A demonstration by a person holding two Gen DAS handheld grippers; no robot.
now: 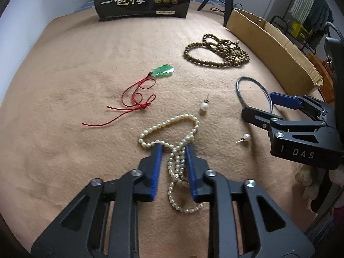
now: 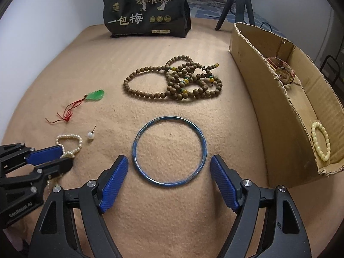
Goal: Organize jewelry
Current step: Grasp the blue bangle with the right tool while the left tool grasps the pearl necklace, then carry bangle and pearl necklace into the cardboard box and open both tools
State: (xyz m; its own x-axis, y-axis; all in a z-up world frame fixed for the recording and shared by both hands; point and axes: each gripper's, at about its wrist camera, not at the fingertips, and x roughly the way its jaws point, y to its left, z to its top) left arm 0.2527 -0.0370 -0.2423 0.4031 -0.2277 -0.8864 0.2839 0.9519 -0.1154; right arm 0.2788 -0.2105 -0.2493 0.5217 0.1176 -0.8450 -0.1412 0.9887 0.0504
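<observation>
A pearl necklace [image 1: 172, 133] lies in a tangle on the tan cloth. My left gripper [image 1: 173, 148] is open, its blue pads on either side of the necklace strands. A blue bangle [image 2: 169, 150] lies flat just ahead of my right gripper [image 2: 169, 161], which is open wide and empty. A green jade pendant [image 1: 163, 71] on red cord, brown wooden prayer beads [image 2: 174, 79] and two pearl earrings [image 1: 203, 105] [image 1: 245, 138] lie around them.
A cardboard box [image 2: 286, 111] at the right holds a pale bead bracelet [image 2: 320, 140] and a watch [image 2: 281, 69]. A black snack bag [image 2: 148, 10] stands at the back. A tripod [image 2: 238, 0] stands behind the box.
</observation>
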